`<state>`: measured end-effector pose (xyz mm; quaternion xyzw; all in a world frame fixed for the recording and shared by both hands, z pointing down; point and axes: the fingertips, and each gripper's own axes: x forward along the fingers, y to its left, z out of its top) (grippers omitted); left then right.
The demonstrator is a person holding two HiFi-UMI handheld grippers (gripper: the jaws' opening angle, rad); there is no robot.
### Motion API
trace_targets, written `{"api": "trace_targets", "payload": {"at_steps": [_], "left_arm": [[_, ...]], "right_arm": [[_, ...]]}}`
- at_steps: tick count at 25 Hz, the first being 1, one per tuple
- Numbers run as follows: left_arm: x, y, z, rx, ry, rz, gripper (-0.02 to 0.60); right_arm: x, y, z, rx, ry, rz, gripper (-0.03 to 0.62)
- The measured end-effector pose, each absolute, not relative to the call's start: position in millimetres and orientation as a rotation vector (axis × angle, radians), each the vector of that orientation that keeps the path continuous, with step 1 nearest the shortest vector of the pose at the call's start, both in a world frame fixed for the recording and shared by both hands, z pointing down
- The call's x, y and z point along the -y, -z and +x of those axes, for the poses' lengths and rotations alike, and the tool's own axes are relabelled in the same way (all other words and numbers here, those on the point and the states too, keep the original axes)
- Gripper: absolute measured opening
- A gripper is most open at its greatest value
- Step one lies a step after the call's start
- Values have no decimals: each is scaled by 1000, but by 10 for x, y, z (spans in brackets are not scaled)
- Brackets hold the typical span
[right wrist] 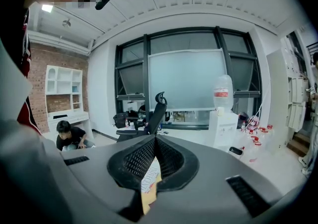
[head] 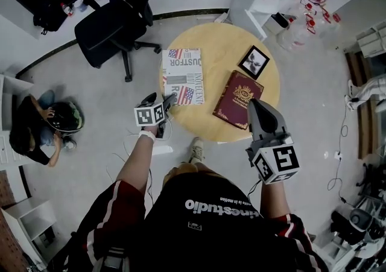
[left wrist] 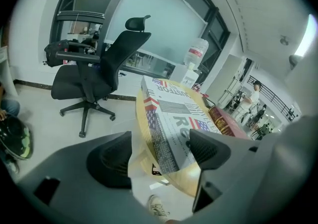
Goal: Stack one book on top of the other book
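Here, the left gripper [head: 167, 102] is hovering at the near-left corner of the flag-printed book [head: 183, 75]. Its jaws are standing wide apart with that corner showing between them, not clamped. The right gripper [head: 256, 105] is hanging just beside the maroon book [head: 237, 99], its jaws closed together on nothing. Both books are lying flat and apart on the round wooden table [head: 211, 131], with a framed picture [head: 254, 61] sitting beyond the maroon one.

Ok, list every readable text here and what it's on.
"JUSTFOR": cover of the white flag book.
"INNOCENT": same cover, along one edge.
"inestudio": the person's black shirt, start possibly cut off.
Red book: gold print too small to read.
Water bottle label: blurred.
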<state>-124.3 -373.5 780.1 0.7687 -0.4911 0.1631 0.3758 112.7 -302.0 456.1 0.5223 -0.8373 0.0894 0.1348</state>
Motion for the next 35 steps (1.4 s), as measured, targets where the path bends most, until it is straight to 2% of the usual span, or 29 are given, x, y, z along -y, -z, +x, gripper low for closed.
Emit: {"api": "trace_targets", "payload": {"at_steps": [12,15,20,32,35], "left_arm": [[3615,-7825,-1472,1243,-399,1928,365],[3528,-7788,-1445,1199,-393,1926,344],[3514,-7861,-1391,1105,-298,1879,344],[3524,-7909,-1176,1003,-289,1871,342],[3447,-7915,-1158,977,-271,1846,318]], "right_arm": [[3164,-4553,1022,2460,-287,1485,26],[3152,-4556,1021,2457,-298,1489,26],[3136,-4470,984,2473,-289,1474,26],[3039,-4527,1003,2443,-261,1457,26],[2994,-4528,960,2447,-257,1445,26]]}}
